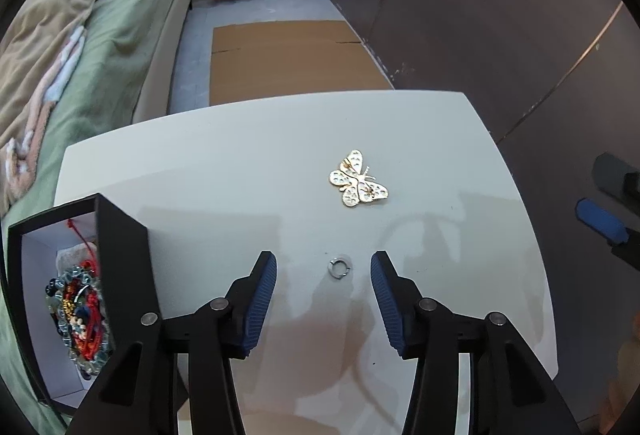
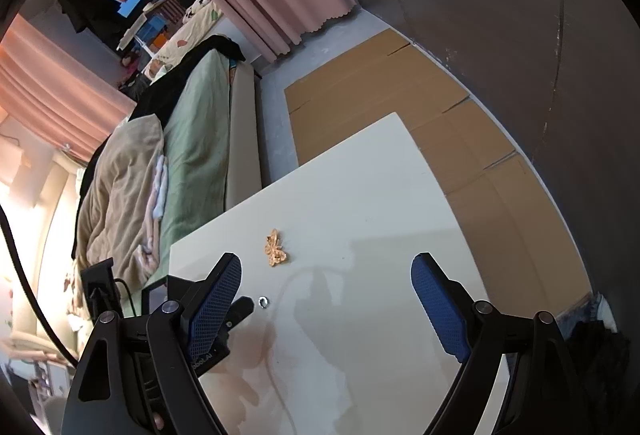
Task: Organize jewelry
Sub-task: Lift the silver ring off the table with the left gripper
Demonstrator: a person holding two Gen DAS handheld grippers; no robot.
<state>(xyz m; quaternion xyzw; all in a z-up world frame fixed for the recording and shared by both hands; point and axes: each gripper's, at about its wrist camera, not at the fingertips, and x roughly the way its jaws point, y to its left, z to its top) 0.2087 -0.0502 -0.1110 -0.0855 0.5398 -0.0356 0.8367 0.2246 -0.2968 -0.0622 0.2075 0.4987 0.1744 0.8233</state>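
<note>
white tabletop (image 1: 200, 171) fills the left wrist view, and the left gripper (image 1: 324, 269) hangs over it with its blue pads (image 1: 262, 305) spread apart, nothing pressed between them. a small silver ring (image 1: 339, 268) lies flat on the table in the gap between the fingertips, touching neither pad. farther out sits a gold butterfly brooch (image 1: 359, 179), well apart from the ring. at the left edge stands an open black box (image 1: 120, 235) with a white lining, holding a heap of bead bracelets (image 1: 78, 315) in blue, red and clear tones, with a red cord among them. beyond the table are a bed with a green cover (image 1: 120, 47) and flattened cardboard (image 1: 288, 55) on the floor. in the right wrist view the right gripper (image 2: 326, 275) is spread wide and empty above the same table (image 2: 360, 195). the ring (image 2: 264, 301) lies just right of its left pad (image 2: 216, 303), the brooch (image 2: 275, 248) beyond it, and a tip of the left gripper (image 2: 240, 309) shows beside the ring.
</note>
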